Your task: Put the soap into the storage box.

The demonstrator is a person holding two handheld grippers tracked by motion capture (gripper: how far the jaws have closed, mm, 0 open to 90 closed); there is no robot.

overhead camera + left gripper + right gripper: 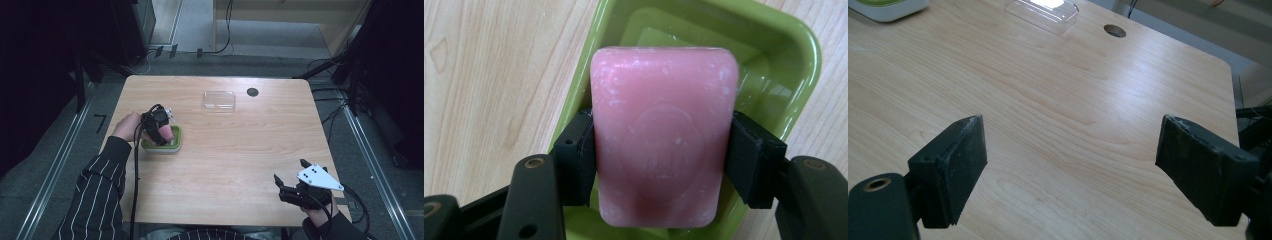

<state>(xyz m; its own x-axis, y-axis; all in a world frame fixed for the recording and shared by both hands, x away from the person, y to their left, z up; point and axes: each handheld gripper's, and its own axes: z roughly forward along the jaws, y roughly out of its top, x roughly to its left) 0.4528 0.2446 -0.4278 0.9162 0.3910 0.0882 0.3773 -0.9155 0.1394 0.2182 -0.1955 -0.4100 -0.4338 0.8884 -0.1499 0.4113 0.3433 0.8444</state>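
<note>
Left gripper [161,131], left of frame centre: jaws clamped on the sides of a pink soap bar [664,135], held over the green soap dish [794,55] on the bench [250,150]. Right gripper [290,181], lower right: jaws spread wide, empty. Clear plastic lid [219,100] lies upper centre, well apart from the dish.

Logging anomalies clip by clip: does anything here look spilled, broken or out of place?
Nothing stands out. The left gripper holds the pink soap squarely over the green dish; the clear lid lies flat on the table. The right gripper is open, holding nothing.
</note>
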